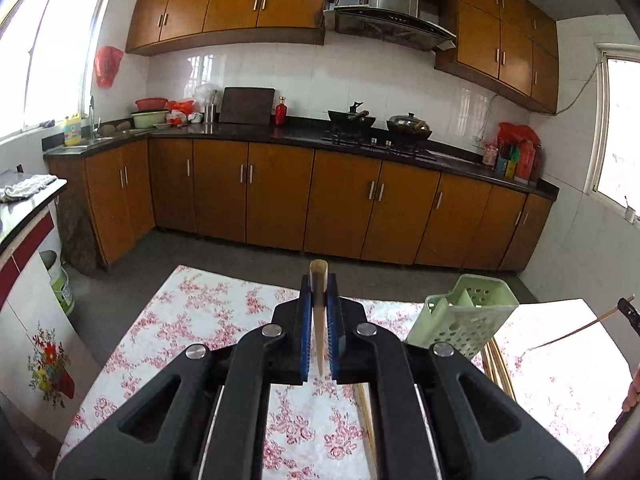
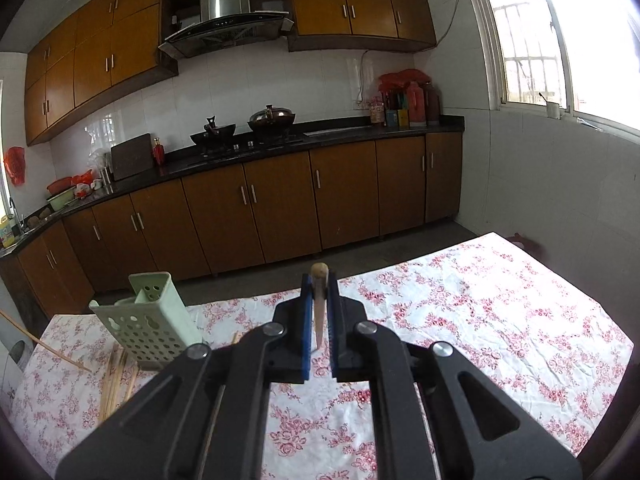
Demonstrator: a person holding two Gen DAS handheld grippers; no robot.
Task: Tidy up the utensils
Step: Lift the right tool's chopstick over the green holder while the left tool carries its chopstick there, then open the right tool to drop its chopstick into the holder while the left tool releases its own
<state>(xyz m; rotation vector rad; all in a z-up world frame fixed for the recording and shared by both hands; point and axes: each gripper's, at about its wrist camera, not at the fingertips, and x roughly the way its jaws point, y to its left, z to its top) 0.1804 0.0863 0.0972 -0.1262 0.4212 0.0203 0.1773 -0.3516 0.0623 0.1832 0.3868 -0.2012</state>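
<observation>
Brown wooden cabinets and a dark stone counter run along the far wall of this kitchen, with a steel range hood above the stove. Nearer to me stands a table under a white cloth printed with red flowers [image 1: 192, 320], soft-looking and slightly wrinkled.

On that cloth sits the pale green perforated plastic utensil holder [image 1: 464, 320], a squarish box with round holes in its walls and dividers inside. It stands between my two tools: right of the left one, left of the right one. From these angles I see no utensil standing up out of it, so I judge the sorting barely begun, if at all.

At the holder's near foot lies a loose bunch of thin bamboo chopsticks [image 2: 116, 376], smooth, pale and straight, still waiting on the cloth.

My left gripper [image 1: 319, 320] is clenched on one tan wooden chopstick [image 1: 319, 280], its blunt rounded end poking out past the blue ribbed pads. My right gripper [image 2: 319, 320] grasps a second wooden chopstick [image 2: 320, 280] the same way. Both are clear of the table. What remains, as I reckon it, is to drop these two into the holder and then gather the bunch.
</observation>
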